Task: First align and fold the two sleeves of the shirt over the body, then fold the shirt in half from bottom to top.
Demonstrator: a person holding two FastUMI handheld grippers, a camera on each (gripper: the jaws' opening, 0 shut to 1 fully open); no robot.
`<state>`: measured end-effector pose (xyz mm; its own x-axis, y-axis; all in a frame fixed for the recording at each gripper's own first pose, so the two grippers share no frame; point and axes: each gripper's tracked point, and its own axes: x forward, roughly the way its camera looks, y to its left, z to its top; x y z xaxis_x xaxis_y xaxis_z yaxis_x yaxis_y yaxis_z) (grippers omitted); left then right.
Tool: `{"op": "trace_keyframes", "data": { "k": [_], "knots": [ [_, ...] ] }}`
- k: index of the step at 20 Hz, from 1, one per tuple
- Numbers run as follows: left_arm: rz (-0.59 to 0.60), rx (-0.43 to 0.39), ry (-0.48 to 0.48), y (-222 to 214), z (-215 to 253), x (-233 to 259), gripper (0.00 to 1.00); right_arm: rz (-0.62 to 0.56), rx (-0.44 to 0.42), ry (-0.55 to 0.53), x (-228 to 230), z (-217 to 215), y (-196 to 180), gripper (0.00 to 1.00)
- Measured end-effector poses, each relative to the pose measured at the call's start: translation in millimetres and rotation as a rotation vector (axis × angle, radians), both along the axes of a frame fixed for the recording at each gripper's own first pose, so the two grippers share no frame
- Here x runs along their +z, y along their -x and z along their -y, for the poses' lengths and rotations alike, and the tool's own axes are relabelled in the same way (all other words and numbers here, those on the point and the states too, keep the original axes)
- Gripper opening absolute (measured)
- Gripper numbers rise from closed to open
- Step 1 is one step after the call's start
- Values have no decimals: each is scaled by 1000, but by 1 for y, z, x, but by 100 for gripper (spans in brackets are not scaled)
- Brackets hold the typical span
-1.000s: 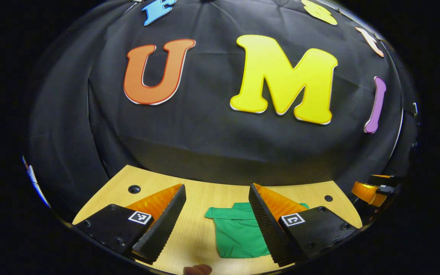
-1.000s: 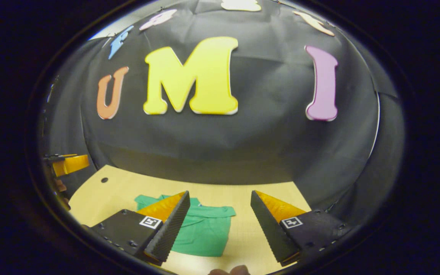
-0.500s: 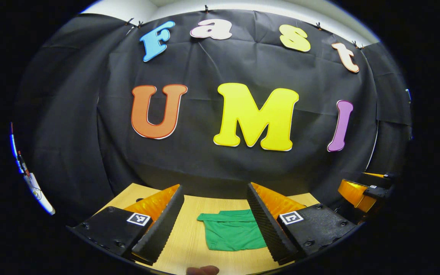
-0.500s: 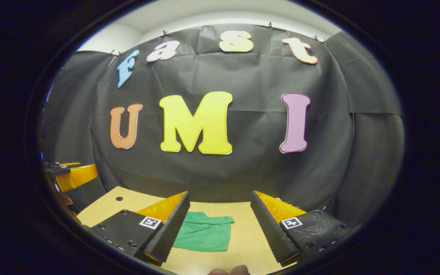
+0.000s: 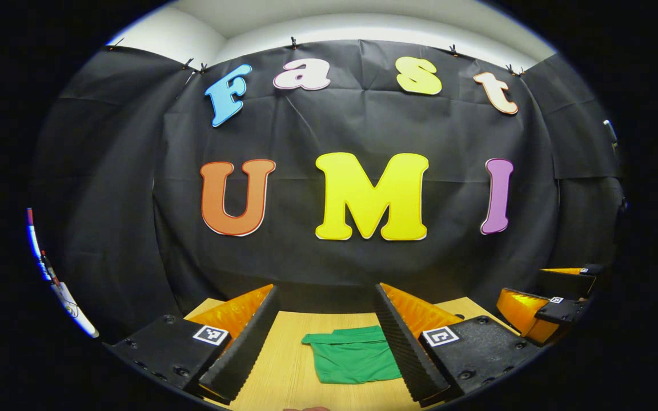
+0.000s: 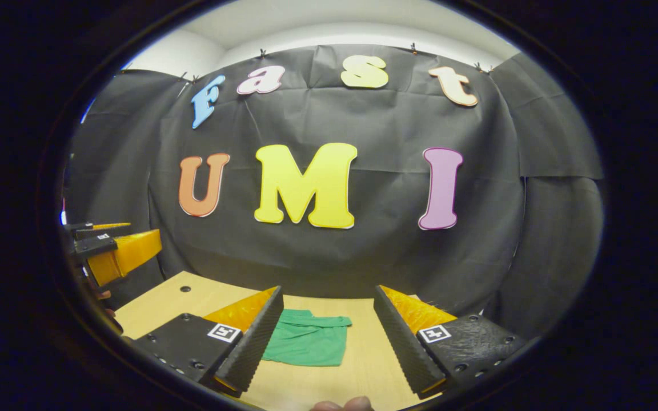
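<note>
Left gripper (image 5: 323,342): jaws spread wide, nothing between them; it hangs above the table and touches nothing. Seen between its fingers, the shirt (image 5: 352,359).

Right gripper (image 6: 326,342): jaws likewise spread wide and empty, clear of the table. In the left gripper view it shows at the right edge (image 5: 540,308), partly cut off by the rim.

Shirt, green: lies flat on the table as a compact, roughly rectangular packet, apart from both grippers. In the left gripper view its right side is hidden behind the right-hand finger (image 5: 403,348); in the right gripper view (image 6: 306,342) its left side is hidden behind the left-hand finger (image 6: 249,345). A folded band crosses its far edge. The sleeves appear to be tucked in over the body, though the layers are too small to tell apart.

Table (image 5: 283,377), light wood: near edge cut off in both views. One small round hole (image 6: 185,289) at its far left in the right gripper view.

Left gripper, as seen from the right gripper view (image 6: 117,251): at the left rim, held above the table's corner, its rear hidden.

Fingertips of a hand (image 6: 340,405): just inside the bottom edge of the right gripper view, mostly cut off.

Cloth wall (image 5: 329,268): black, behind the table, meeting its far edge.
</note>
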<state>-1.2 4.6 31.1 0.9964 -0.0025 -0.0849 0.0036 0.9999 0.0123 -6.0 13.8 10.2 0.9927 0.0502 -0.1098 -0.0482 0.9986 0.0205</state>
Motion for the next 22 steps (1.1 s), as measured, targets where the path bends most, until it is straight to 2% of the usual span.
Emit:
{"op": "trace_keyframes", "data": {
  "k": [7,22],
  "knots": [
    [-4,-7,-2,-16,7,-11,100,27,-15,0,8,4,-10,95],
    [-28,-16,-11,-22,19,-13,100,33,-15,-1,11,4,-19,95]
  ]
}}
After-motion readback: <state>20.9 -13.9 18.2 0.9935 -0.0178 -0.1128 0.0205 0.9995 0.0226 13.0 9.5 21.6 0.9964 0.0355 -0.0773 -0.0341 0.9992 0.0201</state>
